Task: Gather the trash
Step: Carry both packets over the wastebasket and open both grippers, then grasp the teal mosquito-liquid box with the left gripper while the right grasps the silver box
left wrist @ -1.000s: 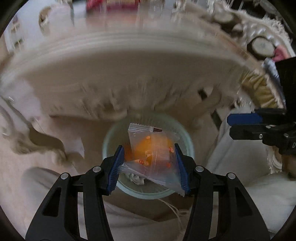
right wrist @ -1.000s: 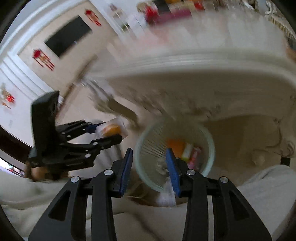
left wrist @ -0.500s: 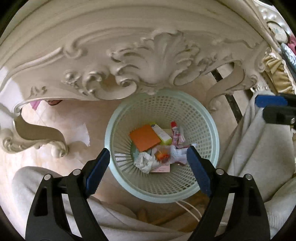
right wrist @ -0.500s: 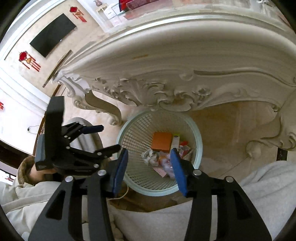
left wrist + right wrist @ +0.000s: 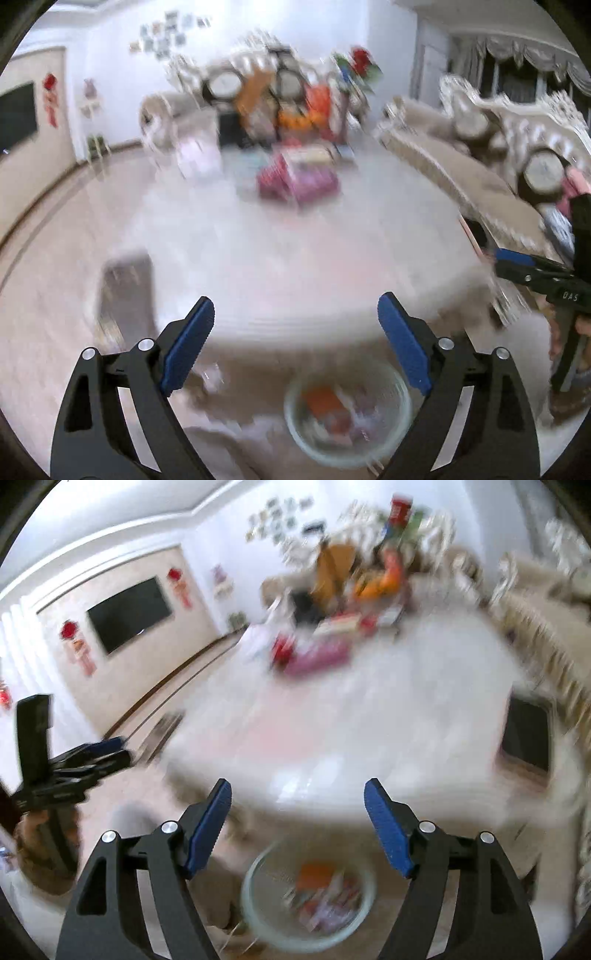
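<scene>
1. Both views are smeared, so take this loosely; the left gripper (image 5: 295, 332) is spread wide and its jaws are opening with nothing between them; same for the right gripper (image 5: 297, 816), empty and opening.
2. The trash sits in the pale basket (image 5: 400, 384) on the floor below the white table's (image 5: 280, 258) near edge; colourful clutter (image 5: 295, 181) at the table's far side might be more trash.
3. Risk: reaching for that clutter could knock things off the table.
4. Writing: only "DAS" on the right gripper's body.
</scene>
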A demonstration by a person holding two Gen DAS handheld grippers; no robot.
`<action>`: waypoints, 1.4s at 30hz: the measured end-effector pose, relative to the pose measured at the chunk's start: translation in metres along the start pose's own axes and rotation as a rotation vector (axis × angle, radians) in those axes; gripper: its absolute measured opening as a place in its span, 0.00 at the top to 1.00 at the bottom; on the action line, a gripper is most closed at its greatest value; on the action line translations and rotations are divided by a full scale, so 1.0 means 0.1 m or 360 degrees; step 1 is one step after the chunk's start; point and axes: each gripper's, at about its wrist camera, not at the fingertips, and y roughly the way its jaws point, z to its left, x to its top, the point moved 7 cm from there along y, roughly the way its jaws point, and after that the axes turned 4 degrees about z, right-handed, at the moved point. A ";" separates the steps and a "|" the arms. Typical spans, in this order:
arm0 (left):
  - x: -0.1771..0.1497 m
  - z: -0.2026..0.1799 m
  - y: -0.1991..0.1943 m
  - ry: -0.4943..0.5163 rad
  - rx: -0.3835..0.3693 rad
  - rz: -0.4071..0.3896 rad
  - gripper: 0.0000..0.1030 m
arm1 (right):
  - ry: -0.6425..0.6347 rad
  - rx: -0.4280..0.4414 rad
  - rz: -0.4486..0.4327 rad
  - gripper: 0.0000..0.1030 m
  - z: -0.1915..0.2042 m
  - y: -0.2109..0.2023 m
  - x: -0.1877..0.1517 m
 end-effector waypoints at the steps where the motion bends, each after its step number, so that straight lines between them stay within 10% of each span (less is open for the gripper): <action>1: 0.15 0.06 0.05 -0.0005 0.0029 -0.0037 0.15 | 0.0008 -0.0063 -0.0038 0.31 -0.08 0.05 0.18; 6: 1.08 0.62 0.92 -0.0152 0.0266 -0.0079 0.15 | 0.0184 -0.0285 -0.0119 0.31 -0.61 0.65 1.01; 10: 1.52 0.79 1.72 -0.0289 0.0185 0.0043 0.15 | 0.0220 -0.0372 -0.0064 0.31 -0.91 1.26 1.44; 19: 1.86 0.80 3.02 -0.0062 0.0123 0.0367 0.15 | 0.0220 -0.0372 0.0140 0.31 -1.27 2.39 2.06; 37: 1.71 0.90 3.72 -0.0129 0.0071 0.0669 0.15 | 0.0274 -0.0587 0.0445 0.32 -1.60 3.41 2.10; 39: 1.69 0.91 3.69 -0.0140 0.0053 0.0653 0.20 | 0.0278 -0.0578 0.0438 0.36 -1.60 3.40 2.10; 41: 1.71 0.97 3.63 -0.0170 0.0058 0.0626 0.54 | 0.0241 -0.0573 0.0456 0.59 -1.57 3.40 2.09; 42: 1.71 1.00 3.62 -0.0193 0.0047 0.0619 0.54 | 0.0222 -0.0579 0.0460 0.60 -1.56 3.39 2.08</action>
